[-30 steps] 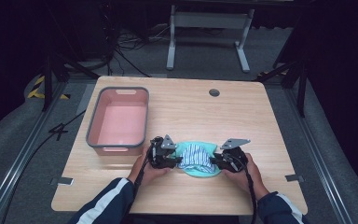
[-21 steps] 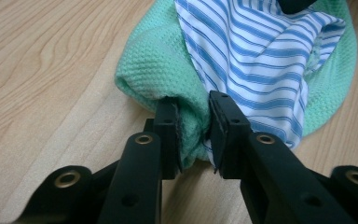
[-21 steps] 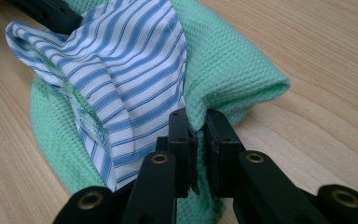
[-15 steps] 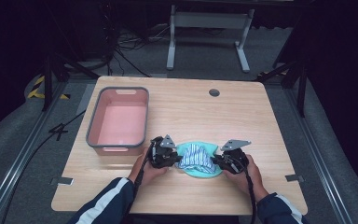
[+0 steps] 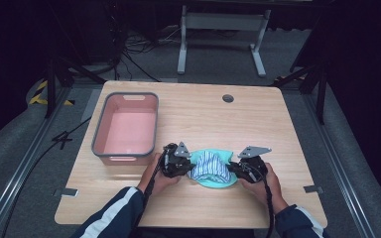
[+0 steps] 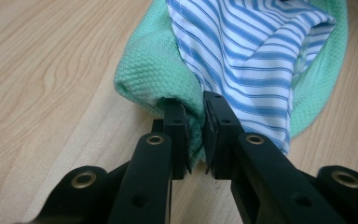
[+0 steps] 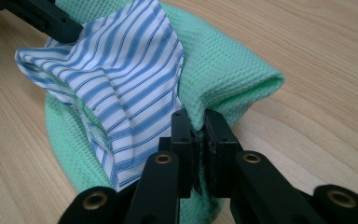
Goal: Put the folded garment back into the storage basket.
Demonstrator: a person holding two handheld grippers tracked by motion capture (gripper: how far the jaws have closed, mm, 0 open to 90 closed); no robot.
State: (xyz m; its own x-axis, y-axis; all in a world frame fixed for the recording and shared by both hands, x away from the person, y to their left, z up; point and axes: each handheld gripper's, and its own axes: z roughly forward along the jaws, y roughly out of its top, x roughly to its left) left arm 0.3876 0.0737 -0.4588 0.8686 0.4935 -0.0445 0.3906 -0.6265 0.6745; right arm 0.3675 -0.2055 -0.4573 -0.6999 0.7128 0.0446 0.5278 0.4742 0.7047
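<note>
A green waffle-knit garment (image 5: 213, 179) with a blue-and-white striped lining (image 5: 209, 165) lies bunched on the wooden table (image 5: 278, 129), near its front edge. My left gripper (image 5: 184, 168) is shut on the garment's left end, where green cloth (image 6: 168, 70) and striped cloth (image 6: 247, 56) gather between its jaws (image 6: 196, 135). My right gripper (image 5: 234, 171) is shut on the opposite end, pinching a fold of the green cloth (image 7: 223, 70) beside the striped lining (image 7: 121, 79). The two grippers face each other across the cloth.
A pink bin (image 5: 126, 126) with a grey rim stands at the table's left, just behind my left hand. A round grommet hole (image 5: 227, 98) sits near the far edge. A metal stand (image 5: 223, 29) and cables are on the floor beyond.
Both grippers have drawn slightly closer to the person with the cloth held between them; their grip has not changed.
</note>
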